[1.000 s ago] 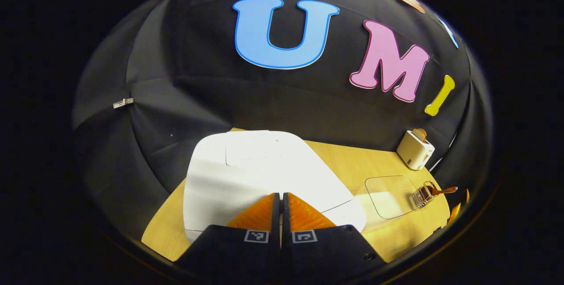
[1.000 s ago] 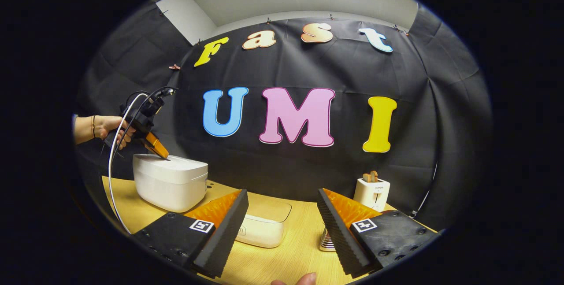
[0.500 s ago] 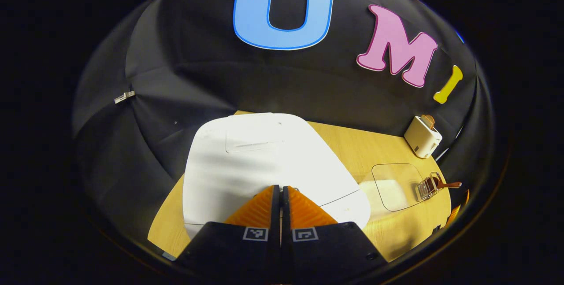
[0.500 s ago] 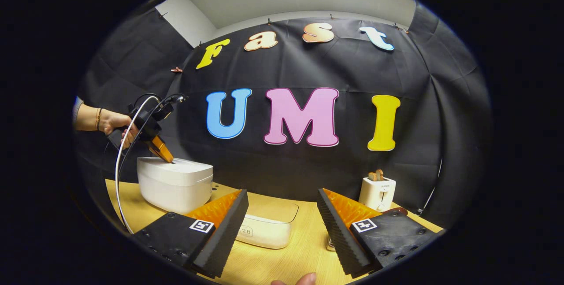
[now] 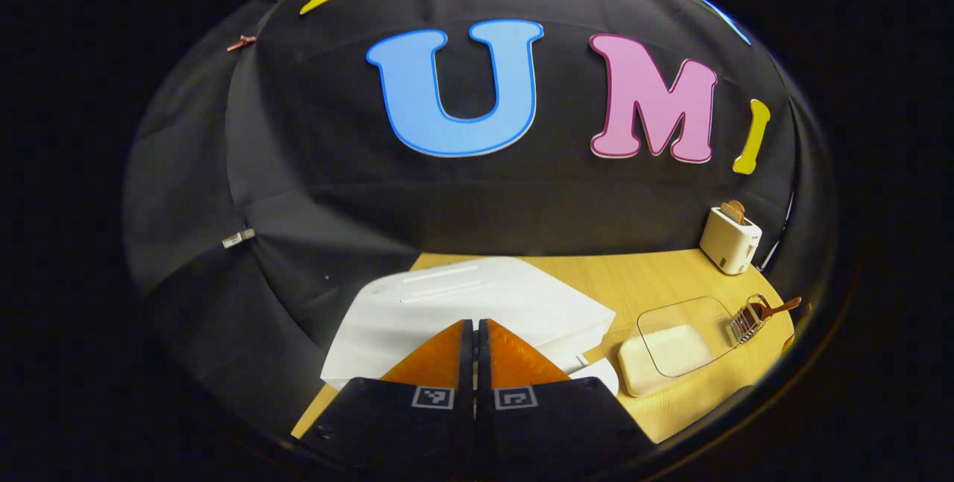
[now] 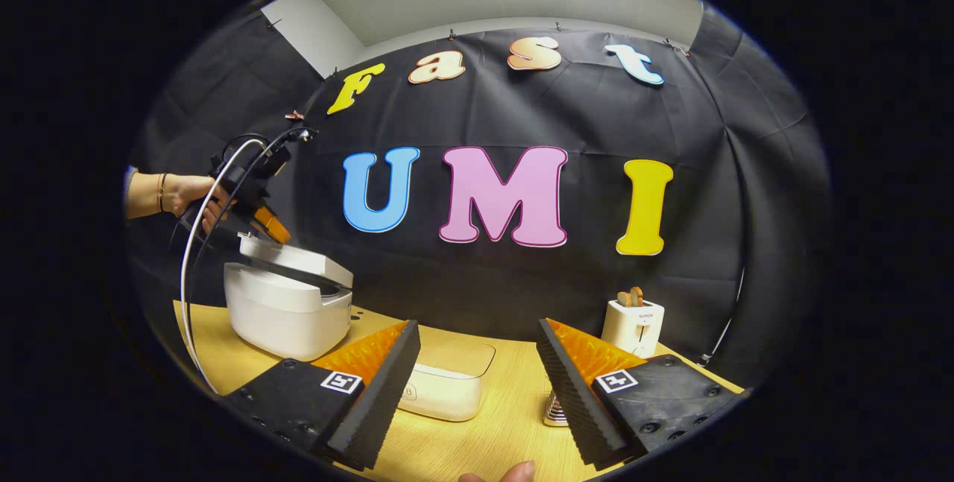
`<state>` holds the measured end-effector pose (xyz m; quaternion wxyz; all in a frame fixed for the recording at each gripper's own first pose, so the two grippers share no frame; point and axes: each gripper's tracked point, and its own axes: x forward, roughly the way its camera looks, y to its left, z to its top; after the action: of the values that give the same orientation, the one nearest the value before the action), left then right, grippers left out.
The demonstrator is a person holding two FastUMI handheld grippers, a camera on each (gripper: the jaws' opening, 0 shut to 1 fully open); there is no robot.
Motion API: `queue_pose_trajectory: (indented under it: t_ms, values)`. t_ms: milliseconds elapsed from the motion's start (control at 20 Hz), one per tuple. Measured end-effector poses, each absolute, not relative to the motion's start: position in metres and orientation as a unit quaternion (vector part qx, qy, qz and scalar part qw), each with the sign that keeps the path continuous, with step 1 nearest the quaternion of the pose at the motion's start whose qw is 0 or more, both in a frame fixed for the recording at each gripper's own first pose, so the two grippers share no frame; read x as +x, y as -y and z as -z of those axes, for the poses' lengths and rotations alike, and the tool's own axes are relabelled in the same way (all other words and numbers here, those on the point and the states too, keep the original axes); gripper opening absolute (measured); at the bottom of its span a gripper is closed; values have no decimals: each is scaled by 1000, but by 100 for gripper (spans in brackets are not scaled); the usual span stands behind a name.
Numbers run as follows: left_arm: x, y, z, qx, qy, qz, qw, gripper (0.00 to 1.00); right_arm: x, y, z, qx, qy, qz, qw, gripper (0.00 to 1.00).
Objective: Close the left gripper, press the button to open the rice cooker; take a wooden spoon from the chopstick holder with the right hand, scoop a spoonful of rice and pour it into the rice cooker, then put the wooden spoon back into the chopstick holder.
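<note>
The white rice cooker (image 6: 287,311) stands on the wooden table at the left, and its lid (image 6: 294,260) is tilted partly up. My left gripper (image 6: 272,229), held by a hand, is shut just above the raised lid. In the left gripper view the gripper (image 5: 475,333) is shut with its tips over the lid (image 5: 477,303). The wire chopstick holder (image 5: 749,318) with the wooden spoon (image 5: 779,308) stands at the far right. My right gripper (image 6: 477,363) hangs open above the table, with nothing between its fingers. The clear rice box (image 6: 447,385) lies behind it.
A white toaster (image 6: 632,327) with bread stands at the back right by the black cloth. The base of the chopstick holder (image 6: 553,409) peeks out beside my right finger. A white cable (image 6: 190,296) hangs from the left gripper. A fingertip (image 6: 507,473) shows at the bottom edge.
The rice cooker lid has popped partly open and tilts up. My left gripper has lifted off the cooker top and stays shut. The right gripper has barely moved.
</note>
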<state>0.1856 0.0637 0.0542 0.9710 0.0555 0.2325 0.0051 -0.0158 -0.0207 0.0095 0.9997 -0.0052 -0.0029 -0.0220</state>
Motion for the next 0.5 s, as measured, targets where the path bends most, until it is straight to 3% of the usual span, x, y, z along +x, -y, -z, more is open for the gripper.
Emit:
queue_pose_trajectory:
  t_ms: [100, 300, 500]
  values:
    - [190, -64, -69, 53, -192, -10, 980, 8, -17, 21, -10, -5, 5, 21, 1000, 98]
    - [195, -70, -99, 56, -120, -16, 991, 5, -17, 24, -14, -10, 8, 26, 1000, 97]
    - [193, -68, -111, 39, -90, -10, 995, 5, -19, 24, -19, -10, 11, 27, 1000, 98]
